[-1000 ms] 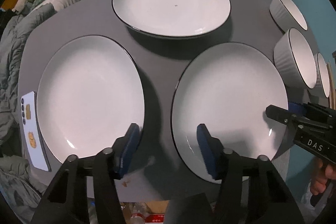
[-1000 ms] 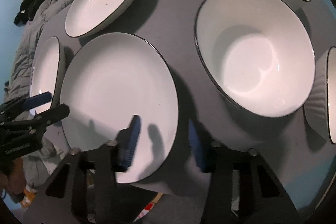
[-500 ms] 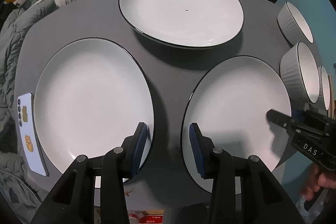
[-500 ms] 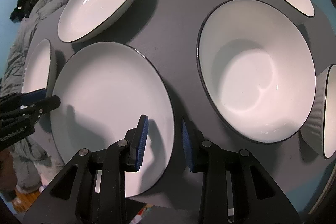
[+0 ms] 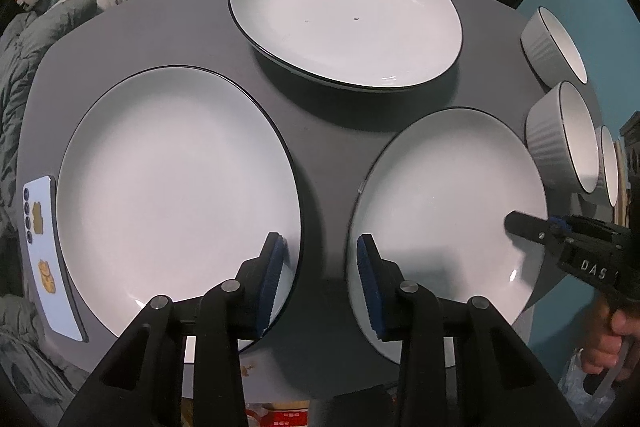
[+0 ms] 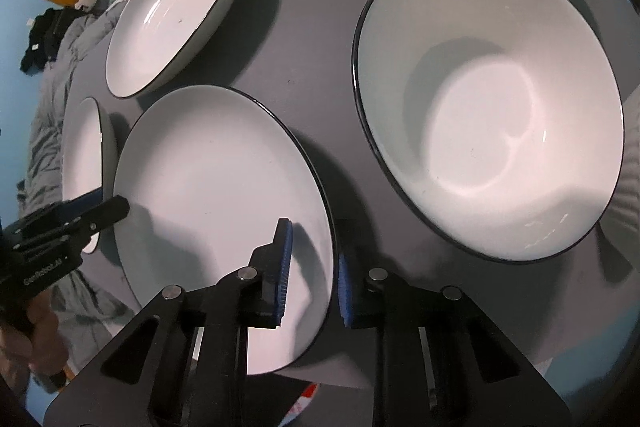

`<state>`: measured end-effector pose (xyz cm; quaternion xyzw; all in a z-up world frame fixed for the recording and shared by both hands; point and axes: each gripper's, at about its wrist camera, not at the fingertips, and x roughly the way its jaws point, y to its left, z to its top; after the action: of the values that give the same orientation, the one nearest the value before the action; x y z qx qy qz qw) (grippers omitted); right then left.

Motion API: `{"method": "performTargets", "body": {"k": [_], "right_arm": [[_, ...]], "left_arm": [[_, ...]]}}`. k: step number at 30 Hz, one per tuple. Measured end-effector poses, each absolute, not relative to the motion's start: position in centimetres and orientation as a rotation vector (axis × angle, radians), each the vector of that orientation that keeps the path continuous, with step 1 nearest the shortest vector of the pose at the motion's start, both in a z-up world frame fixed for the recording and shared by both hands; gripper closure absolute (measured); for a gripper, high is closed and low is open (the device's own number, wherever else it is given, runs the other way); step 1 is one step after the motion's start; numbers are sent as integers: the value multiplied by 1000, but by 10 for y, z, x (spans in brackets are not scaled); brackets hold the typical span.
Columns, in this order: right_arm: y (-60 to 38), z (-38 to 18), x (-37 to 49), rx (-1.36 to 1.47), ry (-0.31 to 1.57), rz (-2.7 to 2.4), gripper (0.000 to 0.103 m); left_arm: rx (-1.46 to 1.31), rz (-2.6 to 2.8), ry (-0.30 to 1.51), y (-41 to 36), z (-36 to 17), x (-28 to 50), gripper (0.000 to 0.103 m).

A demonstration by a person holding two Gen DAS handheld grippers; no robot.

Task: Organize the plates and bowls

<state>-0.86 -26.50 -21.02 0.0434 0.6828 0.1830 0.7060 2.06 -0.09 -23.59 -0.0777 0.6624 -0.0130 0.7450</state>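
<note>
Three white plates with dark rims lie on the grey surface (image 5: 328, 123), and bowls stand along its right edge. The left plate (image 5: 176, 195) lies by the left edge, the far plate (image 5: 344, 15) at the back, and the near plate (image 6: 224, 203) at the front edge, between the left plate and the big bowl (image 6: 488, 107).

The right claw (image 6: 312, 267) straddles the near plate's right rim, one pad over the white face and one outside the rim. Its jaws are closing but the pads do not yet seem to press. The left claw (image 5: 318, 279) hangs over the bare strip between the left plate and the near plate. Its jaws are closing too, with nothing between them.

The likely trouble is a shallow bite. A pinch on only the thin, glossy rim could let the plate tip and slip out when lifted. The plate overhangs the front edge, so a nudge might push it off. A swing to the right could knock it against the big bowl just beside it.
</note>
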Motion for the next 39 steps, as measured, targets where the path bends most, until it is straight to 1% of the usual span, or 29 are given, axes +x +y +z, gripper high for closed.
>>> {"method": "performTargets", "body": {"k": [8, 13, 21, 28, 33, 39], "right_arm": [[-264, -209, -30, 96, 1531, 459, 86], [-263, -210, -19, 129, 1532, 445, 86], [-256, -210, -12, 116, 1522, 453, 86], [-247, -209, -11, 110, 1525, 458, 86], [-244, -207, -13, 101, 1528, 458, 86], [-242, -209, -12, 97, 1528, 458, 86]], "left_arm": [[-178, -42, 1452, -1, -233, 16, 65], [-289, 14, 1493, 20, -242, 3, 65], [-348, -10, 1476, 27, -222, -26, 62], [-340, -59, 1504, 1, -231, -28, 62], [-338, -55, 1516, -6, -245, -16, 62], [-327, -50, 1512, -8, -251, 2, 62]]}}
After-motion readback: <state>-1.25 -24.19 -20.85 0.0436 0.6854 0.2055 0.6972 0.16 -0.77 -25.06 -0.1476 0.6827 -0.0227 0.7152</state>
